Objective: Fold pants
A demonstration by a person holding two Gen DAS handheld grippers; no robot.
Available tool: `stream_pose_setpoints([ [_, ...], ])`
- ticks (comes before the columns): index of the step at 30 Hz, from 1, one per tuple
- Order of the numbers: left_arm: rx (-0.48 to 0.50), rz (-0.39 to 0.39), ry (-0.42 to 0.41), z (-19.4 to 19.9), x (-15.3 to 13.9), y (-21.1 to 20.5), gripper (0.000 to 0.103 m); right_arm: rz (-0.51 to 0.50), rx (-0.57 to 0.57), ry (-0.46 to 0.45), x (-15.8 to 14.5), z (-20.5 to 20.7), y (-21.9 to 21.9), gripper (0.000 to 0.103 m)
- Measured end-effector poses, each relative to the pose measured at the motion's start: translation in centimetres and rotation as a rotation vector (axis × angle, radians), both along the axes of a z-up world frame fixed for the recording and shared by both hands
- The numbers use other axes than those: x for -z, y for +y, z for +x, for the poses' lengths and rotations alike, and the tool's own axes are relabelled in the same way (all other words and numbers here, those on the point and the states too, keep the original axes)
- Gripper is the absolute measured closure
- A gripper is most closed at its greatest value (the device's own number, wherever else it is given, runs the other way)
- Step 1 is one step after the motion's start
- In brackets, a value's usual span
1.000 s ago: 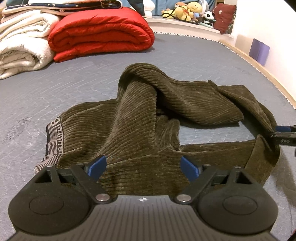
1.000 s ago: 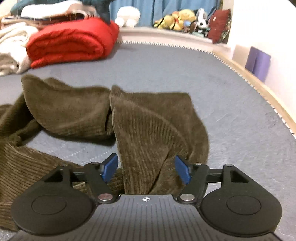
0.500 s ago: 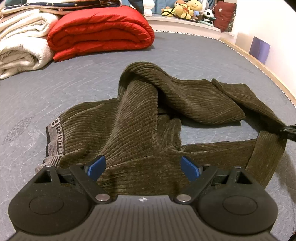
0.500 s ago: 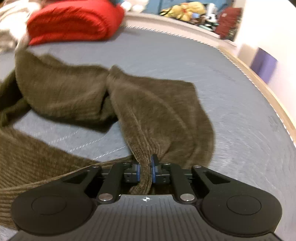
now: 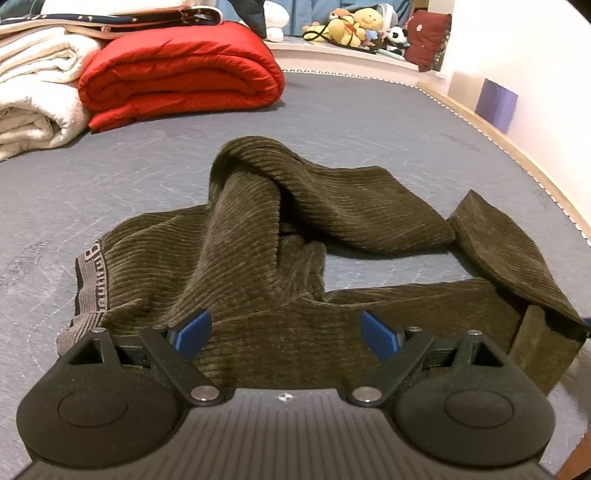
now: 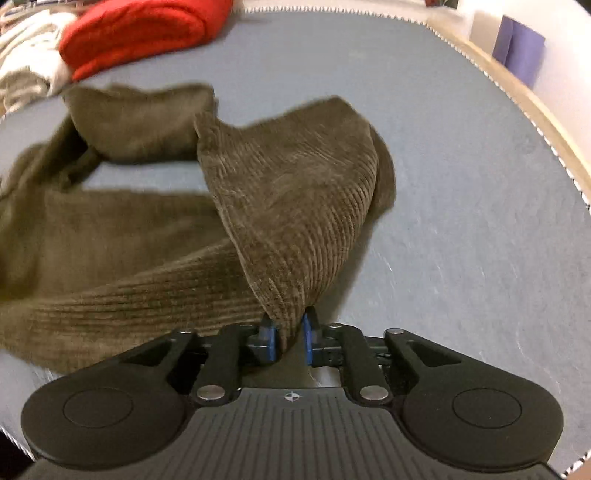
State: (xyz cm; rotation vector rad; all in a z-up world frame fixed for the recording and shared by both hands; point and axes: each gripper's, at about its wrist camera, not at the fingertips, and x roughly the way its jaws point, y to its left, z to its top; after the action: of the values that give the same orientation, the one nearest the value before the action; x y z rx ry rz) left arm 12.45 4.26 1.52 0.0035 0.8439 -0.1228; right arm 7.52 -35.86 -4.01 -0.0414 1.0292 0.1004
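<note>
- A stack of folded white blankets (image 5: pixel 33 96) sits at the far left, well beyond the pants (image 5: pixel 258 236) on the grey mattress (image 5: pixel 369 122).
- Just right of the blankets and touching them lies a folded red quilt (image 5: pixel 181 74), also well clear of the pants.
- The pants are olive corduroy, crumpled in the middle of the mattress. Their grey lettered waistband (image 5: pixel 90 280) is at the left end, and one leg humps up and runs toward the right.
- The left gripper (image 5: pixel 286 332) hovers over the near edge of the pants just right of the waistband. Its blue pads are spread wide and released, with fabric below them but nothing pinched.
- Beyond the pants, on the far ledge, a row of stuffed toys (image 5: pixel 354 27) sits beside a dark red cushion (image 5: pixel 428 37).
- At the right end of the pants, the right gripper (image 6: pixel 288 338) has the leg's hem bunched between its blue pads. The jaws are opening, yet the cloth sits between them and pulls up from the mattress in a taut cone.
- A purple box (image 5: pixel 496 105) leans at the wall, far right of the pants.
</note>
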Motion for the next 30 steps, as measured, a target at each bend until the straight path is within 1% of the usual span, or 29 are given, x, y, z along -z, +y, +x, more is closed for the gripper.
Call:
stream_pose_setpoints([
  [2, 0.003, -0.002, -0.001, 0.0, 0.0, -0.3, 0.012, 0.028, 0.020, -0.048, -0.9, -0.3, -0.7, 0.063],
  [4, 0.005, 0.001, -0.002, 0.0, 0.0, -0.5, 0.012, 0.050, 0.026, -0.124, -2.5, -0.5, -0.6, 0.062],
  [6, 0.005, 0.008, 0.002, 0.1, 0.2, -0.6, 0.012, 0.021, 0.005, -0.216, -3.8, -0.5, 0.6, 0.055],
  [7, 0.003, 0.011, 0.006, 0.1, 0.4, -0.6, 0.012, -0.005, -0.012, -0.255, -4.1, -0.3, 1.4, 0.054],
  [10, -0.013, 0.017, 0.015, 0.3, 0.7, -0.1, 0.012, -0.045, -0.019, -0.335, -4.8, 1.2, 3.4, 0.053],
  [13, -0.033, 0.017, 0.021, 0.5, 0.9, 0.7, 0.012, -0.024, 0.000, -0.413, -5.3, 3.3, 4.3, 0.051],
  [15, -0.045, 0.017, 0.025, 0.6, 1.0, 1.2, 0.012, -0.011, 0.038, -0.456, -5.3, 4.8, 4.9, 0.044],
  [16, -0.048, 0.017, 0.027, 0.7, 1.1, 1.4, 0.012, 0.009, 0.041, -0.451, -4.9, 5.8, 5.4, 0.043],
  [18, -0.052, 0.019, 0.033, 0.8, 1.3, 1.6, 0.012, 0.038, 0.006, -0.402, -3.6, 7.5, 6.3, 0.040],
  [21, -0.060, 0.019, 0.041, 1.0, 1.5, 2.0, 0.012, -0.032, -0.056, -0.318, -0.7, 10.5, 9.1, 0.040],
  [24, -0.066, 0.008, 0.046, 1.0, 1.5, 2.3, 0.012, -0.123, -0.095, -0.279, 2.2, 12.9, 11.4, 0.040],
  [26, -0.072, 0.003, 0.051, 1.1, 1.4, 2.6, 0.012, -0.156, -0.100, -0.255, 3.6, 13.9, 12.2, 0.040],
  [28, -0.078, 0.001, 0.053, 1.2, 1.4, 2.8, 0.012, -0.178, -0.102, -0.246, 4.5, 14.8, 12.8, 0.042],
  [29, -0.083, 0.000, 0.053, 1.3, 1.4, 2.9, 0.012, -0.184, -0.102, -0.240, 4.7, 15.1, 13.0, 0.047],
  [30, -0.089, -0.001, 0.055, 1.3, 1.4, 3.0, 0.012, -0.183, -0.099, -0.232, 4.9, 15.3, 13.0, 0.069],
])
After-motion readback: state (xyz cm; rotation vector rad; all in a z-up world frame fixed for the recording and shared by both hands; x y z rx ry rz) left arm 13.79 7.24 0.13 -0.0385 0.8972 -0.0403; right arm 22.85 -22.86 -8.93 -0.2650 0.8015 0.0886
